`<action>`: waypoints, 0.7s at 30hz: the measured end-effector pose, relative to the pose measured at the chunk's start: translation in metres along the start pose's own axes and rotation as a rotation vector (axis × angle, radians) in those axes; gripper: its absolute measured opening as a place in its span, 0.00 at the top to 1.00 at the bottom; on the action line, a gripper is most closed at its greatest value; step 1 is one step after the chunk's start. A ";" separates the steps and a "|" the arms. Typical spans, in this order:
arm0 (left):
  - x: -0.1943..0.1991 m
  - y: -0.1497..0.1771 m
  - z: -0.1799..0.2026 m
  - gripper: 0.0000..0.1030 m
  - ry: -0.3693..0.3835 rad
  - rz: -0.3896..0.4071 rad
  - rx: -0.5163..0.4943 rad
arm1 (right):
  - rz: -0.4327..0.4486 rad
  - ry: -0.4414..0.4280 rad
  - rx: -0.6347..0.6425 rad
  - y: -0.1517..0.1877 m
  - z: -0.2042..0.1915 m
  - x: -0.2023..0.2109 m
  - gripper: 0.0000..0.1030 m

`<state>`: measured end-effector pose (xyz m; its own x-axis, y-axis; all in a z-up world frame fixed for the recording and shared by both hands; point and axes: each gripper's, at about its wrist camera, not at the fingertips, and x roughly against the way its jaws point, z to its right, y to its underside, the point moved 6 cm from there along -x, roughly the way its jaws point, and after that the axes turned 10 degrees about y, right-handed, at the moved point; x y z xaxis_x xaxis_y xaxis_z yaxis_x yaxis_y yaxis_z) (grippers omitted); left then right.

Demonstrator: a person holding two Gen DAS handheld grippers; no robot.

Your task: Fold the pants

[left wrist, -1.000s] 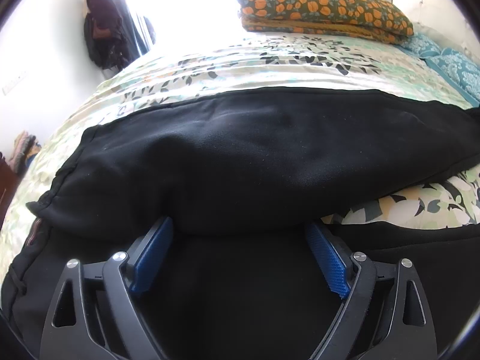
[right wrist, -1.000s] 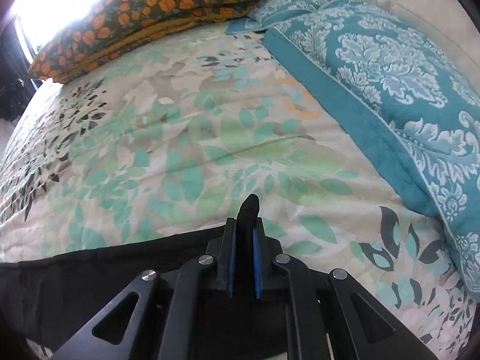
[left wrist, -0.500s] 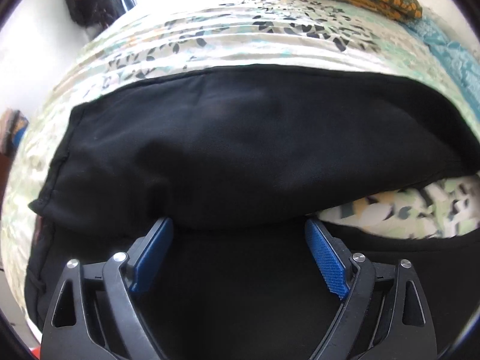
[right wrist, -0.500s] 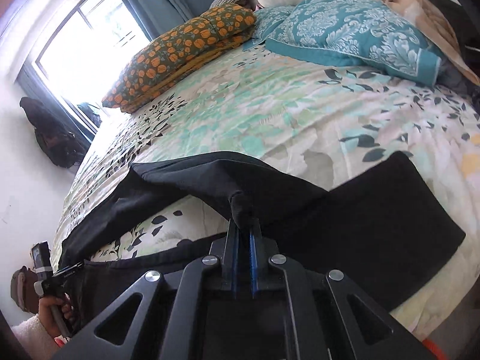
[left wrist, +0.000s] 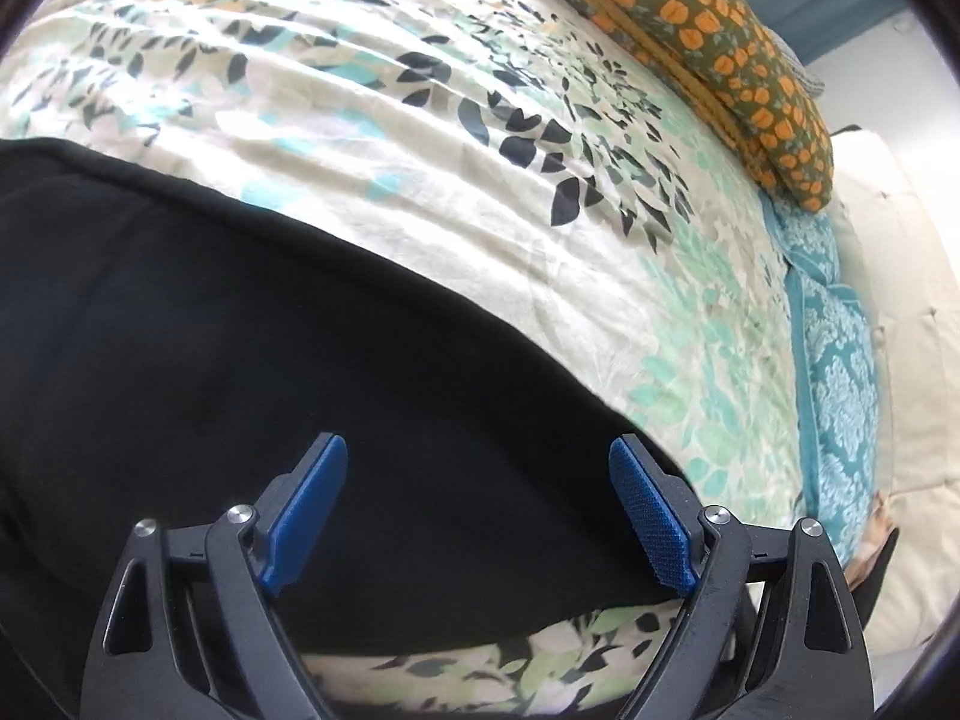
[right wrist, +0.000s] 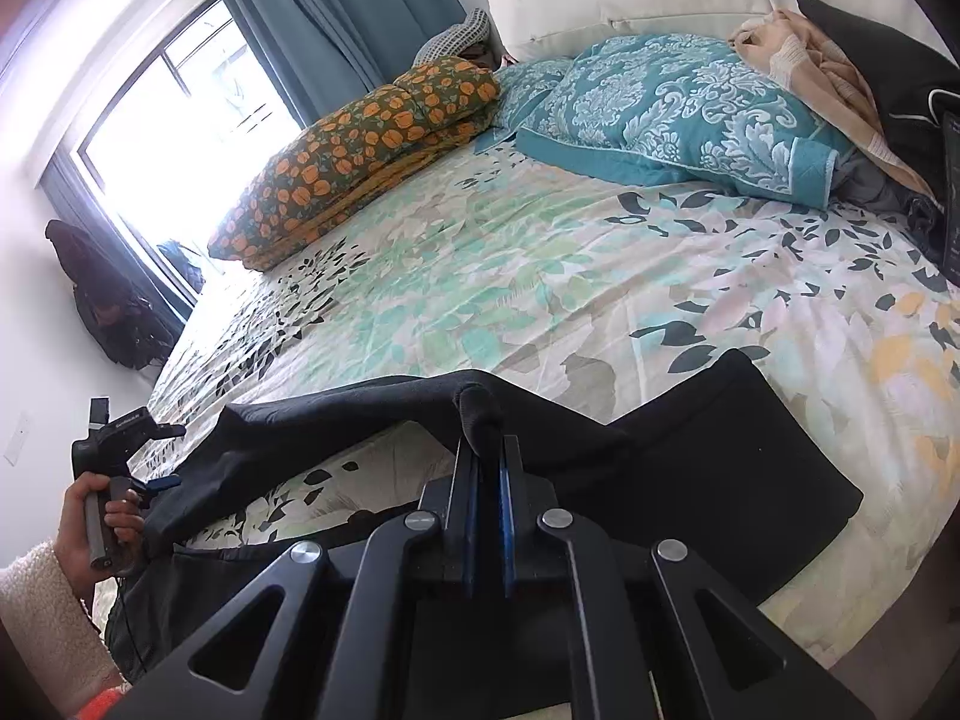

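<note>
The black pants (right wrist: 690, 468) lie on the floral bedspread (right wrist: 510, 276) at the near edge of the bed, well short of the teal pillow (right wrist: 678, 114) by the headboard. The right tool (right wrist: 487, 480) is clamped on a pinch of the fabric, which pokes up between its blue pads; a second ago that tool looked out over bare bedspread close to the pillow, and now it has swung back so the held leg drapes in a raised ridge over the rest of the garment. The left tool (left wrist: 477, 510) hangs above the cloth, jaws wide apart, gripping nothing. The lengthwise fold looks under way; the carried edge likely needs laying down next.
</note>
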<state>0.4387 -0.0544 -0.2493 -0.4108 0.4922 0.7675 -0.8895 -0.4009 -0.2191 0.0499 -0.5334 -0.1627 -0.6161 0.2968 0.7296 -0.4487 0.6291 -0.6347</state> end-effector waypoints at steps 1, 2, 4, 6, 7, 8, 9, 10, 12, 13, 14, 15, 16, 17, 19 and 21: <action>-0.006 -0.002 0.000 0.12 0.010 -0.001 0.022 | 0.001 -0.002 -0.002 0.000 0.002 0.002 0.94; -0.012 -0.005 -0.001 0.12 0.013 -0.004 0.045 | 0.002 -0.002 0.000 0.000 0.003 0.006 0.94; -0.023 -0.009 -0.004 0.12 0.016 -0.009 0.086 | 0.005 -0.003 -0.001 0.001 0.007 0.013 0.94; -0.030 -0.010 -0.007 0.15 0.010 -0.020 0.107 | 0.005 -0.009 -0.003 0.004 0.010 0.020 0.94; -0.032 -0.009 -0.007 0.15 0.005 -0.028 0.111 | 0.005 -0.012 -0.005 0.004 0.011 0.023 0.94; -0.032 -0.008 -0.007 0.29 0.003 -0.025 0.108 | 0.003 -0.013 -0.005 0.005 0.011 0.026 0.94; -0.031 -0.007 -0.005 0.49 0.011 -0.025 0.102 | 0.002 -0.015 -0.004 0.005 0.011 0.029 0.94; -0.032 -0.005 -0.007 0.95 0.002 -0.048 0.102 | -0.001 -0.018 -0.004 0.005 0.012 0.030 0.94; -0.030 -0.005 -0.011 0.96 0.008 -0.057 0.123 | -0.013 -0.021 0.001 0.002 0.011 0.027 0.94; -0.025 -0.007 -0.011 0.97 0.019 -0.047 0.122 | -0.020 -0.022 0.012 -0.003 0.010 0.022 0.94; -0.017 -0.009 -0.007 0.97 0.031 -0.031 0.116 | -0.019 -0.026 0.026 -0.012 0.007 0.018 0.94; -0.005 -0.012 -0.002 0.97 0.054 -0.008 0.115 | -0.005 -0.040 0.038 -0.024 0.004 0.016 0.94; 0.011 -0.014 0.006 0.97 0.087 0.020 0.116 | 0.033 -0.060 0.048 -0.039 0.000 0.019 0.94; 0.032 -0.015 0.014 0.97 0.131 0.055 0.108 | 0.083 -0.087 0.066 -0.056 -0.006 0.027 0.94; 0.084 -0.009 0.025 0.97 0.193 0.137 0.040 | 0.169 -0.162 0.157 -0.082 -0.023 0.049 0.94; 0.131 0.014 0.020 0.97 0.198 0.183 -0.045 | 0.166 -0.188 0.283 -0.084 -0.033 0.058 0.94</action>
<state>0.3769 -0.0108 -0.1399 -0.5927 0.5580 0.5808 -0.8031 -0.4645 -0.3732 0.0734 -0.5449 -0.0586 -0.7917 0.2244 0.5683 -0.4776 0.3528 -0.8047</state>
